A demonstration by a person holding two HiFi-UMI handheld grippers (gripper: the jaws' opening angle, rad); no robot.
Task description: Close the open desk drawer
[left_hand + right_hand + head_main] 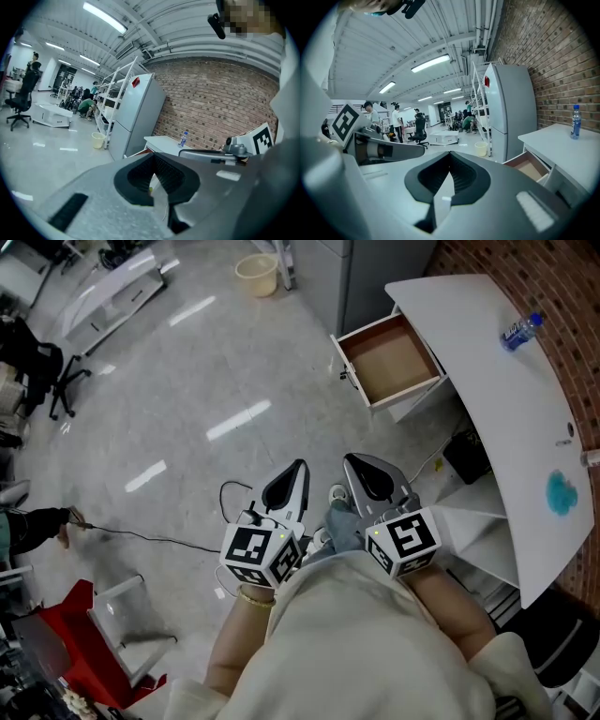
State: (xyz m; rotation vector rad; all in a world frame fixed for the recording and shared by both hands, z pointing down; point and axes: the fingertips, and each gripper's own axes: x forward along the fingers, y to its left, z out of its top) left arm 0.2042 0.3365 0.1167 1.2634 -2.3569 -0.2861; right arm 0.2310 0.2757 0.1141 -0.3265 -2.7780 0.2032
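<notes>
The desk drawer [394, 362] stands pulled out from the white desk [497, 399], its brown inside empty; in the right gripper view the drawer [530, 166] shows ahead at the right. Both grippers hang close to the person's body, well short of the drawer. My left gripper [298, 468] is shut with nothing in it, and my right gripper [352, 461] beside it is shut and empty too. In the left gripper view the left gripper's tips [153, 157] meet, with the desk [164, 143] far ahead.
A water bottle [518, 331] lies on the desk, and a blue patch [561, 493] marks its near end. A grey cabinet [375, 277] stands behind the drawer. A bucket [257, 275] sits on the floor, a black cable [150, 536] trails left, and a red frame [84, 634] stands nearby.
</notes>
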